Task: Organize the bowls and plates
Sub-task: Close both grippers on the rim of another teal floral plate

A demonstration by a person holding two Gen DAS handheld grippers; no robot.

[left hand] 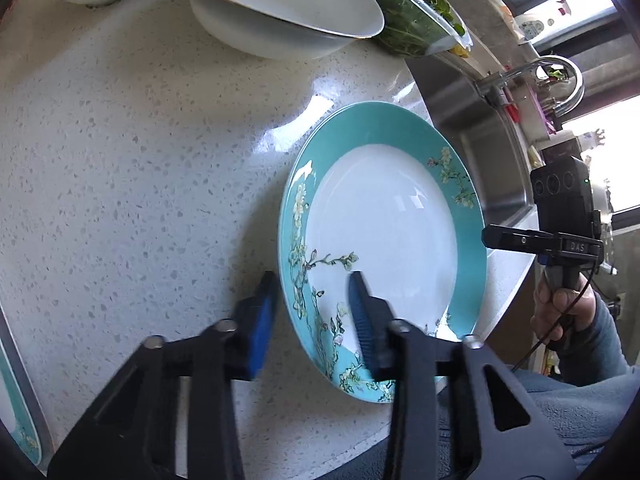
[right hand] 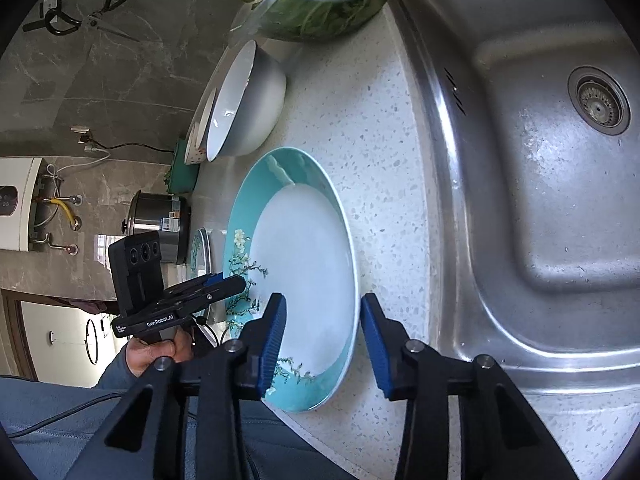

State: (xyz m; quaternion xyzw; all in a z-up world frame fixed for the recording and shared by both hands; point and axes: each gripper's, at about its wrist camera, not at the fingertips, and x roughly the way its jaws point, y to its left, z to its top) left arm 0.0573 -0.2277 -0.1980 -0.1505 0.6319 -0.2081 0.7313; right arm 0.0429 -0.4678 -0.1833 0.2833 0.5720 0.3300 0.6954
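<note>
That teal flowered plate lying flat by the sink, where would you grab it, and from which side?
By its thin rim, from the counter's front edge nearest the person. The teal plate lies flat on the speckled counter, so only the raised rim gives anything to pinch. Both the left gripper and right gripper straddle opposite rim edges, one finger over, one outside.

Daylight, bright; source is the blown-out window (left hand: 608,160) at right edge of left wrist view. Glare patches on speckled white stone tabletop (left hand: 120,160) and on teal-rimmed white floral plate (left hand: 384,232). Stainless steel sink (right hand: 540,208) shows broad sheen. Strong fisheye bending, dark vignette corners. Near black tool arms slightly soft; plate centre hazy in right wrist view
</note>
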